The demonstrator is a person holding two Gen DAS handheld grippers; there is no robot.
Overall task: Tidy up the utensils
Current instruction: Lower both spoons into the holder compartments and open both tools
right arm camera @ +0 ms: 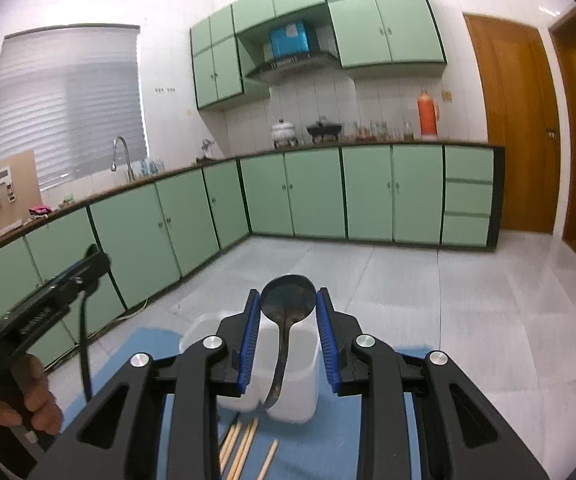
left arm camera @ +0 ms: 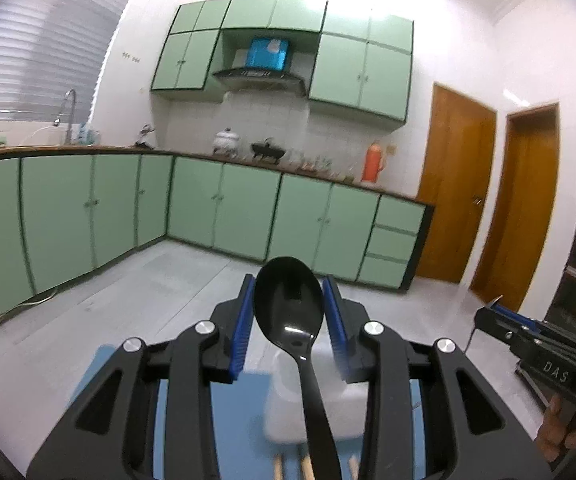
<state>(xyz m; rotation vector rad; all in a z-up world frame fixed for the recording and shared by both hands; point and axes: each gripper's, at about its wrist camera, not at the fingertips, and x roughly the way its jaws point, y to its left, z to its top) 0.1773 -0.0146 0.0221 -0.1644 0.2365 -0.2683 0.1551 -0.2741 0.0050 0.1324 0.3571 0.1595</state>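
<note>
- Left wrist view: left claw (left arm camera: 289, 322) pinching black spoon (left arm camera: 289, 300), bowl at 12 o'clock, above white container (left arm camera: 284, 412).
- Right wrist view: right claw (right arm camera: 288, 334) pinching dark ladle (right arm camera: 288, 294); chopsticks (right arm camera: 244, 446) at 6 o'clock on blue mat (right arm camera: 148, 344).

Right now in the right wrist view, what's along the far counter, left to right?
Cardboard panel → faucet → white pot → black wok → row of small jars → orange thermos.

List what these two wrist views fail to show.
- Left wrist: the black spoon's handle end, cut off by the bottom edge.
- Left wrist: the white container's interior, hidden behind the left claw.
- Right wrist: chopsticks' full length, hidden by the right claw.
- Countertop jars: too small.
</note>
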